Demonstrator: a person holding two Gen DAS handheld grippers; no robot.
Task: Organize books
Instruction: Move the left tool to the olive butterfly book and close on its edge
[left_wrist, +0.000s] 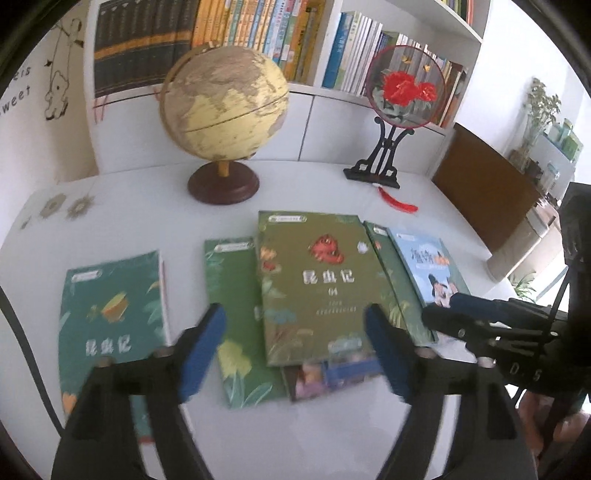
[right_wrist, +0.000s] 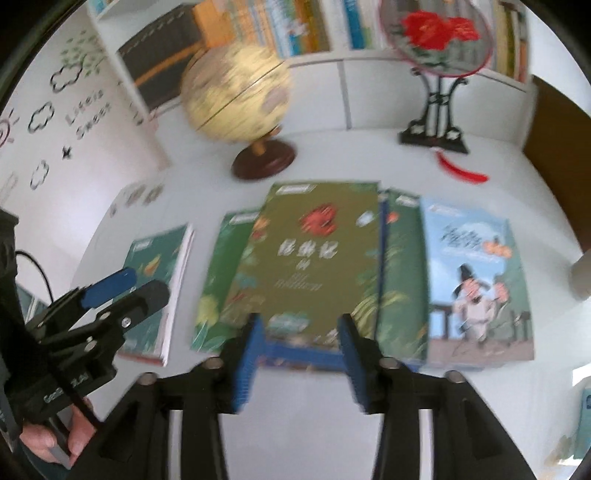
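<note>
Through the left wrist camera I see my left gripper standing wide, its blue pads clear of everything and nothing between them, hovering above a white table. Below it an olive-green paperback with a red insect on its cover lies on top of a loose, overlapping spread: a green leaf-patterned book pokes out to its left, another green book and a pale blue book with a cartoon figure to its right, and a purple-blue cover shows under its near edge. A teal paperback lies well apart on the left. Behind stand a cream globe on a brown wooden base and a round fan with red flowers on a black stand. From the right wrist camera, which is blurred, my right gripper is partly open and empty, poised near the near edge of the olive-green book. I judge the job only begun: some books overlap, but nothing is squared into a neat pile, and the teal one is yet to be gathered.
</note>
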